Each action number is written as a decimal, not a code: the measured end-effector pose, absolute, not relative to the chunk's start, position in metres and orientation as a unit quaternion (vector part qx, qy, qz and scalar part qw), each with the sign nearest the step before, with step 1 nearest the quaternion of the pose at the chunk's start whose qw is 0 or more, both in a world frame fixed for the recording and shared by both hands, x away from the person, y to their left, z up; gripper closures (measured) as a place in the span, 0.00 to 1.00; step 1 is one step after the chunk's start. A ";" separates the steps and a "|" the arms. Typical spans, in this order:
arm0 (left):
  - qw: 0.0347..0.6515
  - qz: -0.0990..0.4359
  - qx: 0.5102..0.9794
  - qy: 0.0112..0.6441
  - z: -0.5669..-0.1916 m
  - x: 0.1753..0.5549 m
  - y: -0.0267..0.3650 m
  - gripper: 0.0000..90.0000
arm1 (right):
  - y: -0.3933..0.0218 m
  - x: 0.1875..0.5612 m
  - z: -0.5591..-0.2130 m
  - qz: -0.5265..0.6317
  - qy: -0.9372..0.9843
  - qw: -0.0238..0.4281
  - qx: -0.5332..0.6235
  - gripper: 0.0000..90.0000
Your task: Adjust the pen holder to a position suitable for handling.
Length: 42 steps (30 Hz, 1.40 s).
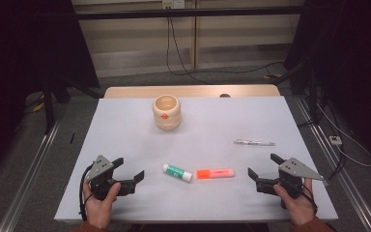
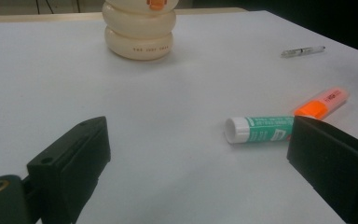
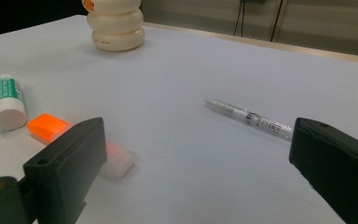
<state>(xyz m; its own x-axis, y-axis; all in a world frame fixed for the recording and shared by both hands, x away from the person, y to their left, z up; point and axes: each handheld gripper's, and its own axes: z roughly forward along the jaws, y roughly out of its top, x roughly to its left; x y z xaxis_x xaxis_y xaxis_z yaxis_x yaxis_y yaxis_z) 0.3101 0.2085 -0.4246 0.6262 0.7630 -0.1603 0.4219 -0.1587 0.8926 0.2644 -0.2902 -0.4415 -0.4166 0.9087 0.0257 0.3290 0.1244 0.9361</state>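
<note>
**Plastic sticks waiting between two parted grippers**

Plastic, smooth and round-bodied, the glue stick point(image 1: 177, 172) and the orange highlighter point(image 1: 215, 173) lie end to end near the front of the white table point(image 1: 125, 125), just beside each other and midway between the hands. Both look light and stiff; the glue stick would likely roll under a glancing touch, so a grip across the middle of each barrel seems safest. The clear pen point(image 1: 254, 142), farther back on the right, is thin and slippery-looking. The wooden ribbed cup point(image 1: 166, 112) stands upright at the back. The left gripper point(image 1: 129, 170) and right gripper point(image 1: 263, 166) rest low on the table, jaws spread wide, nothing between them.
</note>
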 end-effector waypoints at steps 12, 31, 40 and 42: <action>0.507 0.139 0.755 0.393 -0.420 0.322 0.194 0.07 | -0.291 0.266 -0.442 0.488 0.687 0.293 0.452 0.04; 0.503 0.136 0.761 0.386 -0.401 0.357 0.184 0.05 | -0.290 0.268 -0.441 0.488 0.687 0.293 0.452 0.04; 0.492 0.131 0.770 0.385 -0.391 0.379 0.177 0.05 | -0.290 0.267 -0.441 0.487 0.688 0.292 0.452 0.04; 0.485 0.137 0.777 0.377 -0.389 0.383 0.174 0.06 | -0.290 0.267 -0.441 0.487 0.689 0.292 0.451 0.04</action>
<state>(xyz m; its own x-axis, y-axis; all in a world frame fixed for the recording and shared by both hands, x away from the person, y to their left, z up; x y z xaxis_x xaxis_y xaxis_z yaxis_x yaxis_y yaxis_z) 0.3831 0.1736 -0.3893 0.6777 0.7191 -0.1536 0.4542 -0.2452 0.8565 0.2673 -0.2895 -0.4412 -0.4238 0.9050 0.0374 0.3366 0.1190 0.9341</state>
